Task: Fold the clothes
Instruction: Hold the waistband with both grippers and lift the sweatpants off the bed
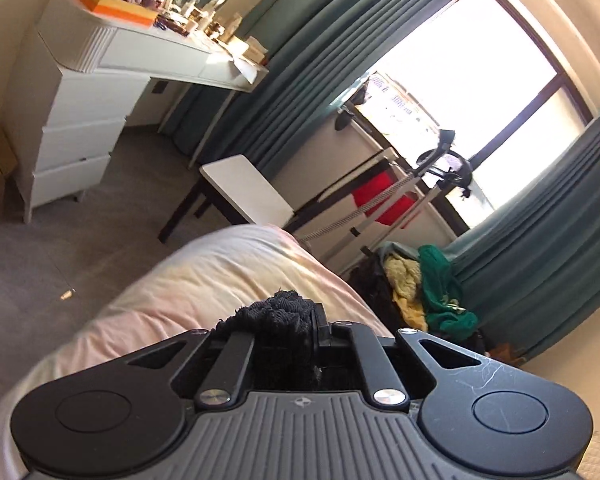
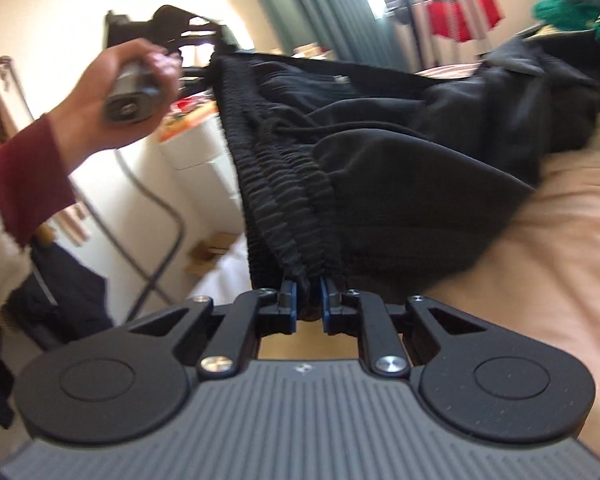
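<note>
Black trousers (image 2: pixel 380 152) with a ribbed elastic waistband (image 2: pixel 276 184) hang stretched above the pink bed (image 2: pixel 540 264). My right gripper (image 2: pixel 308 300) is shut on one end of that waistband, which bunches between its blue-edged fingers. The far end of the waistband runs up to my left gripper (image 2: pixel 208 64), held by a person's hand (image 2: pixel 100 96) in a dark red sleeve. In the left wrist view my left gripper (image 1: pixel 284 324) is shut on a wad of the black ribbed fabric (image 1: pixel 272 312), which hides its fingertips. The trouser legs trail back onto the bed.
A white dresser (image 1: pixel 80 120) with cluttered top and a white stool (image 1: pixel 244 188) stand on the grey carpet. Beyond the bed corner (image 1: pixel 220 272) lies a pile of green and yellow clothes (image 1: pixel 428 292), by teal curtains and a drying rack with a red garment (image 1: pixel 376 196).
</note>
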A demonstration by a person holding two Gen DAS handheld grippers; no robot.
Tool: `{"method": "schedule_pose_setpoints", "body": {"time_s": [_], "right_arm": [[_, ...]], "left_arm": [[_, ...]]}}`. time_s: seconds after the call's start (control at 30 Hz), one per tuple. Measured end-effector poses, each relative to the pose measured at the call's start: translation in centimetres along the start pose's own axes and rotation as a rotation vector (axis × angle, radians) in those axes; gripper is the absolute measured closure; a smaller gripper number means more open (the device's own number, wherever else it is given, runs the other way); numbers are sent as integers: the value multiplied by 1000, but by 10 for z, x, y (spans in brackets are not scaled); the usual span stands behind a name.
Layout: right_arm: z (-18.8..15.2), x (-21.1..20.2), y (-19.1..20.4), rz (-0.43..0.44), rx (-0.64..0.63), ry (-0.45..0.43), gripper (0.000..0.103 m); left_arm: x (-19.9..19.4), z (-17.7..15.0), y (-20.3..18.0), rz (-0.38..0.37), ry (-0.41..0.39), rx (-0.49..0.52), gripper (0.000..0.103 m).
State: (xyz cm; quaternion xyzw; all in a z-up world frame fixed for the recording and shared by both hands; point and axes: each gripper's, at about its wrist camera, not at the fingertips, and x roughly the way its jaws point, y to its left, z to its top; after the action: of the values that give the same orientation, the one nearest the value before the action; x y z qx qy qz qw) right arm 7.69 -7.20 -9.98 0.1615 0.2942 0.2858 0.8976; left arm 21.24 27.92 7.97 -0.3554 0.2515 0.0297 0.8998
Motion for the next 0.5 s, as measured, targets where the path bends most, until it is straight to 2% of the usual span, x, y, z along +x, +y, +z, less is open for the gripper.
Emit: {"method": "schedule_pose_setpoints", "body": {"time_s": [0.07, 0.17, 0.27, 0.4, 0.47, 0.5], "right_arm": [[7, 30, 15, 72, 13, 16, 88], [9, 77, 30, 113, 9, 62, 88], [5, 116, 31, 115, 18, 111, 88], [8, 131, 26, 119, 46, 120, 88], [13, 131, 25, 119, 45, 130, 86], [15, 130, 26, 121, 33, 133, 86]], "left_arm": [[18, 17, 15, 74, 2, 26, 95], [57, 27, 46, 167, 51, 71, 94], [90, 13, 79, 216, 92, 91, 94], [105, 0, 108, 224, 113, 73, 90], [104, -6, 119, 225, 124, 67, 82], [99, -7, 122, 234, 139, 65, 73]]}}
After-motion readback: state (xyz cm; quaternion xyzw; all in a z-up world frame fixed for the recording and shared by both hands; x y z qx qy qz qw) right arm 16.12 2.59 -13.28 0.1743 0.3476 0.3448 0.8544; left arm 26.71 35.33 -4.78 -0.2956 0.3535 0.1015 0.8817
